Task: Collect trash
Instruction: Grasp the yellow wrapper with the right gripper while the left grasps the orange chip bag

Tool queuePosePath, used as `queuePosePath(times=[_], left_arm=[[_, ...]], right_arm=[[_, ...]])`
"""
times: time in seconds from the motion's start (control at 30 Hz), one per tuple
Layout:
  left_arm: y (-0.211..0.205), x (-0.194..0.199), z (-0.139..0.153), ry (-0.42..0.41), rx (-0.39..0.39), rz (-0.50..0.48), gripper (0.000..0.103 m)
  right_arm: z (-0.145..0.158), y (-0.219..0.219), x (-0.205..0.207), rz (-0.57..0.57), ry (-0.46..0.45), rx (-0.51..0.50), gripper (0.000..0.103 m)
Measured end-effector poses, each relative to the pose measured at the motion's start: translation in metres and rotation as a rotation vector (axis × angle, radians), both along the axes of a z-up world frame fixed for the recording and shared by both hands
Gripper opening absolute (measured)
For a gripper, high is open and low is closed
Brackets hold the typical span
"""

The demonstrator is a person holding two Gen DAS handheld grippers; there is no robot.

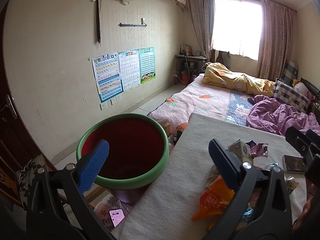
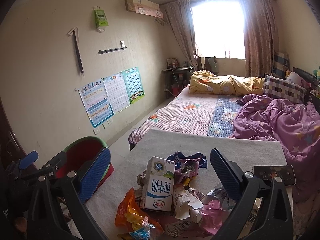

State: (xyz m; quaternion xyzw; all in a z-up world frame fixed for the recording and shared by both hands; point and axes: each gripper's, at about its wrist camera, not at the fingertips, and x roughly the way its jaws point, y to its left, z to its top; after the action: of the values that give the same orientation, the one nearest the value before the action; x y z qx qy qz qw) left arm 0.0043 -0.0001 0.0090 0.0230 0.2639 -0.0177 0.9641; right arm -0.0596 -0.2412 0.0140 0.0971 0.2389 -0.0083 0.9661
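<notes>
Both grippers are held with jaws spread wide, nothing gripped. The right gripper (image 2: 160, 172) is poised over a trash pile (image 2: 170, 200) heaped on the near part of the worktop (image 2: 180, 140), which is covered in a white cloth. Nearest in the pile, an orange snack wrapper (image 2: 130, 210) is seen crumpled at the left, with a bit of blue wrapper just beside it. A pink wrapper (image 2: 212, 214) and torn white paper lie at the near right. A white milk carton (image 2: 158, 184) with blue lettering and a green band is propped tilted over the heap's middle. Dark blue and purple wrappers (image 2: 190, 160) are bunched behind it. A phone (image 2: 274, 175) lies flat at the right edge, apart from the pile.

The left gripper (image 1: 158, 154) is held at the worktop's left edge, between the pile and a bin (image 1: 124, 150). The bin has a green rim and a red inside, stands just left of the worktop, and appears empty from what is visible. Beyond the worktop, a bed (image 2: 190, 108) with purple and yellow quilts is seen; posters (image 2: 112, 94) hang on the left wall.
</notes>
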Motion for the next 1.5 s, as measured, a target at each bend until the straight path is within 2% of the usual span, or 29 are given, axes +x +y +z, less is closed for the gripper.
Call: queuePosePath(times=[0.2,0.33,0.4,0.5,0.57,0.67,0.73,0.8,1.0,1.03,1.07,1.13,1.17,1.2,1.23,1.27,1.3,1.4,1.5], left_arm=[[0.001,0.0,-0.004,0.013,-0.022,-0.033,0.098],[-0.003,-0.003,-0.015,0.068,-0.058,-0.137,0.098],[-0.009,-0.008,-0.025,0.097,-0.057,-0.212,0.098],[-0.02,-0.007,-0.05,0.174,-0.032,-0.269,0.097],[-0.022,0.001,-0.07,0.261,-0.066,-0.298,0.097],[-0.024,0.013,-0.09,0.314,-0.101,-0.344,0.097],[-0.02,0.018,-0.096,0.33,-0.15,-0.38,0.097],[-0.02,0.023,-0.099,0.34,-0.166,-0.402,0.097],[-0.024,0.025,-0.095,0.34,-0.178,-0.406,0.097],[-0.025,0.024,-0.096,0.346,-0.183,-0.407,0.097],[-0.025,0.024,-0.096,0.352,-0.18,-0.409,0.097],[-0.027,0.026,-0.099,0.363,-0.163,-0.417,0.097],[-0.028,0.024,-0.099,0.365,-0.154,-0.423,0.097],[-0.029,0.024,-0.098,0.365,-0.151,-0.43,0.097],[-0.03,0.022,-0.097,0.365,-0.153,-0.441,0.097],[-0.032,0.02,-0.096,0.367,-0.156,-0.455,0.097],[-0.034,0.019,-0.095,0.368,-0.152,-0.464,0.097],[-0.044,0.019,-0.097,0.377,-0.135,-0.485,0.097],[-0.058,0.021,-0.106,0.421,-0.122,-0.513,0.097]], right_arm=[[-0.006,-0.007,0.002,0.01,0.042,0.01,0.096],[-0.013,-0.017,0.001,0.044,0.086,-0.006,0.096],[-0.021,-0.02,0.0,0.087,0.128,-0.008,0.096],[-0.039,-0.021,-0.004,0.164,0.213,0.004,0.095],[-0.053,-0.022,-0.01,0.237,0.271,0.061,0.092],[-0.07,-0.017,-0.023,0.366,0.332,0.141,0.092],[-0.083,-0.008,-0.031,0.468,0.384,0.166,0.092],[-0.098,0.002,-0.036,0.535,0.442,0.147,0.092],[-0.138,0.031,-0.034,0.61,0.537,0.091,0.091],[-0.143,0.036,-0.034,0.625,0.551,0.084,0.089],[-0.148,0.038,-0.036,0.638,0.561,0.085,0.081],[-0.152,0.037,-0.037,0.652,0.554,0.124,0.079],[-0.152,0.035,-0.038,0.658,0.547,0.143,0.073],[-0.152,0.033,-0.041,0.671,0.538,0.167,0.05],[-0.148,0.025,-0.039,0.688,0.536,0.211,0.048],[-0.146,0.021,-0.039,0.7,0.533,0.244,0.034],[-0.142,0.016,-0.041,0.708,0.527,0.25,0.025],[-0.134,0.003,-0.052,0.704,0.507,0.226,0.021],[-0.13,-0.01,-0.059,0.676,0.503,0.231,0.021]])
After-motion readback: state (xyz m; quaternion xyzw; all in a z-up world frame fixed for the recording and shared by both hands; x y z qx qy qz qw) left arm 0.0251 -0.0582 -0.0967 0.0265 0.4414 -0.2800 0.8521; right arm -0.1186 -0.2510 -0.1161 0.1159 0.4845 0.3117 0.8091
